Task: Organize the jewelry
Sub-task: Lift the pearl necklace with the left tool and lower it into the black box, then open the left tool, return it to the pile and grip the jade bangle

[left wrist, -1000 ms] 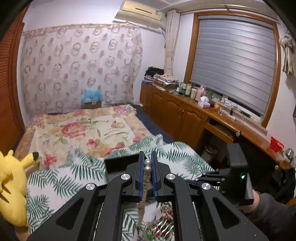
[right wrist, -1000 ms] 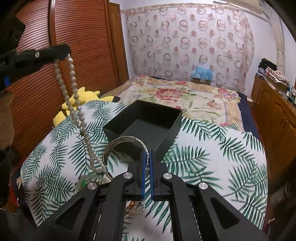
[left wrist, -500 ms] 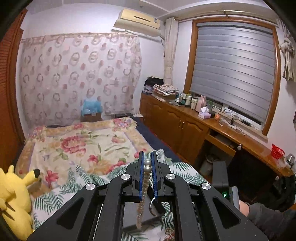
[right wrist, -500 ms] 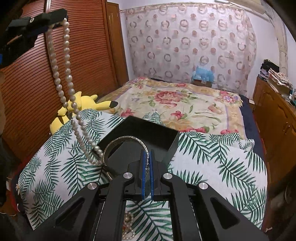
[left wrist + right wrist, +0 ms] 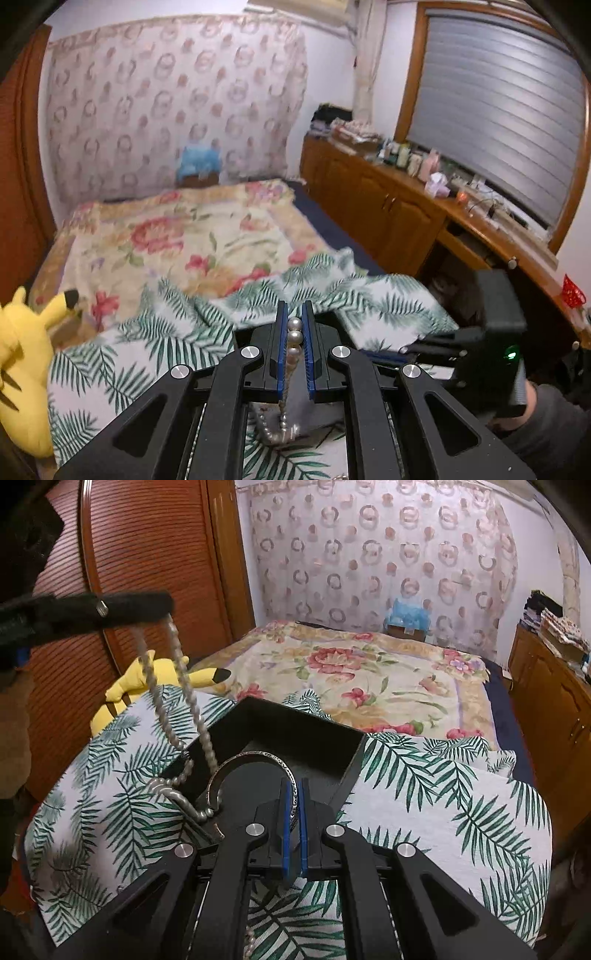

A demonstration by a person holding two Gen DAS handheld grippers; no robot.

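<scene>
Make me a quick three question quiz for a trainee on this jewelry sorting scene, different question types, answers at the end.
1. True or false: the left claw is shut on the pearl necklace.
2. Multiple choice: the right claw grips which item? A) a ring B) the silver bangle C) an earring
3. Fill in: the necklace's low end drapes over the near edge of the black ____.

Key: 1 true; 2 B; 3 box
</scene>
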